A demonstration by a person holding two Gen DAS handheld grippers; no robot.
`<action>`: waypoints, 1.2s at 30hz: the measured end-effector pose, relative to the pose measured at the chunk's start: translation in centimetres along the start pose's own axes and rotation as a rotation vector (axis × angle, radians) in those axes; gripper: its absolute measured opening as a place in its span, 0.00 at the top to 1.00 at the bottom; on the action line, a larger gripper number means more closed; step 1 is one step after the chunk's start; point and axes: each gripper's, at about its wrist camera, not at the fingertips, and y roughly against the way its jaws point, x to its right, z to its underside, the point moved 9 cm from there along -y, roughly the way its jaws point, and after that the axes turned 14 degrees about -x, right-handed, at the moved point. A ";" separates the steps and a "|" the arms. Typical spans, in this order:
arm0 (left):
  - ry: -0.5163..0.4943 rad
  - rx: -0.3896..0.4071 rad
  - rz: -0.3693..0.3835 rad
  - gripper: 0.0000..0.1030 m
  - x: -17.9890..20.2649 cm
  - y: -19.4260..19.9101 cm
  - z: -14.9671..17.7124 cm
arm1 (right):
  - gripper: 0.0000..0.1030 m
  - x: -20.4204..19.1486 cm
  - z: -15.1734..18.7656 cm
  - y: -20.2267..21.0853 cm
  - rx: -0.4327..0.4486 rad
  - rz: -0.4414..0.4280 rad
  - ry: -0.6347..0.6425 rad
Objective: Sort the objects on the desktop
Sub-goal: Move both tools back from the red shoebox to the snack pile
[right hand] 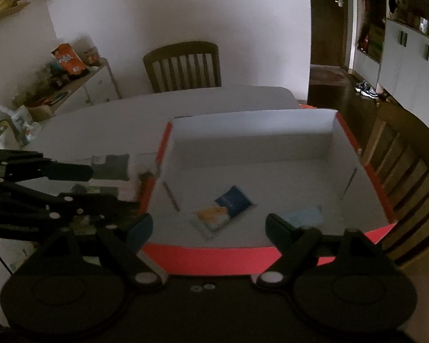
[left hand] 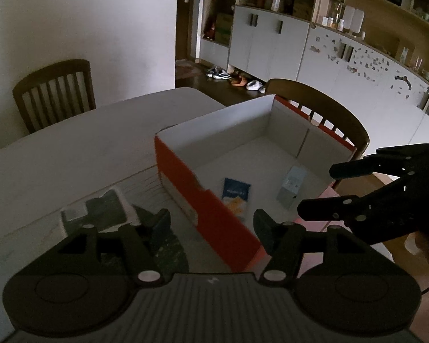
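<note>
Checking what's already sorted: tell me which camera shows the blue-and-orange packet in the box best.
Right wrist view: the blue-and-orange packet lies whole on the box floor. In the left wrist view the packet is partly cut off by the box's near wall.

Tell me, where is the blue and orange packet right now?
The blue and orange packet lies flat on the floor of the orange box, near its front wall. The small pale blue box sits just to its right in the right wrist view.

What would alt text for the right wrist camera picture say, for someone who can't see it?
An open, empty right claw hovers at the near edge of an orange box with white inside, on a white table. In the box lie a blue-and-orange packet and a pale blue item. The left claw reaches in from the left.
</note>
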 end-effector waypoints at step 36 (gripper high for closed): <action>0.145 0.066 -0.084 0.29 -10.7 7.9 14.8 | 0.15 -16.6 4.7 -1.1 0.009 -0.013 0.063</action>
